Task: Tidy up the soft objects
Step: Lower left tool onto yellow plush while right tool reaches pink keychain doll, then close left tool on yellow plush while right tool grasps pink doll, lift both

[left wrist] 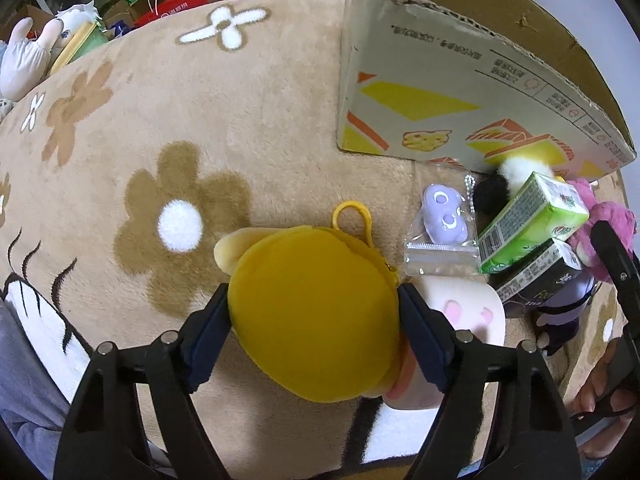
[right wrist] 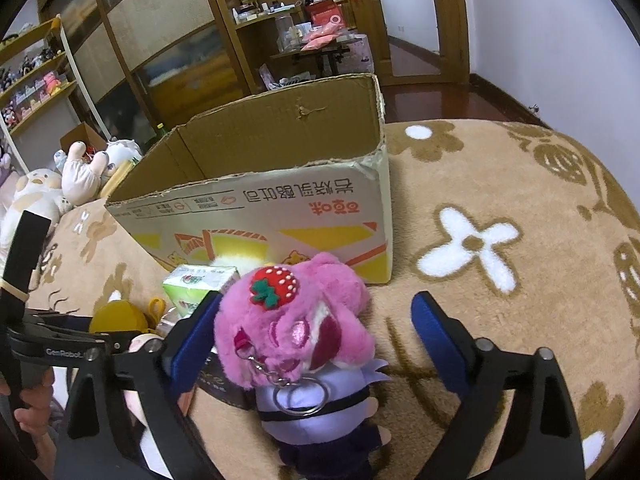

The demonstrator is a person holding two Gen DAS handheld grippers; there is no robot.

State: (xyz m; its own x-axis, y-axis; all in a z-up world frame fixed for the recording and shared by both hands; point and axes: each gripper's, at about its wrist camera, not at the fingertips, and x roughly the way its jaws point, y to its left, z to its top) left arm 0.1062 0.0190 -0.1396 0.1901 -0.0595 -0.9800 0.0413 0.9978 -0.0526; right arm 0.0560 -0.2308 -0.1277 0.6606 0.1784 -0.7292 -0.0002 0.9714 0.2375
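My views were evenly, softly lit indoors, sharp mid-frame, with strong fisheye bending and dark vignetted corners.

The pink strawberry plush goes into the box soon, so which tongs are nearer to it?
Right. The right tongs straddle the pink strawberry plush, one pad against its side and the other clear of it. The left tongs are further off, closed around the yellow plush.

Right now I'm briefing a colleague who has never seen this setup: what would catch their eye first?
First, the yellow plush pouch, squeezed between the pads of the left hand-held gripper low over the flower-patterned rug. Next, the pink plush with a strawberry, lying between the open fingers of the right hand-held gripper. Behind both stands the open cardboard box.
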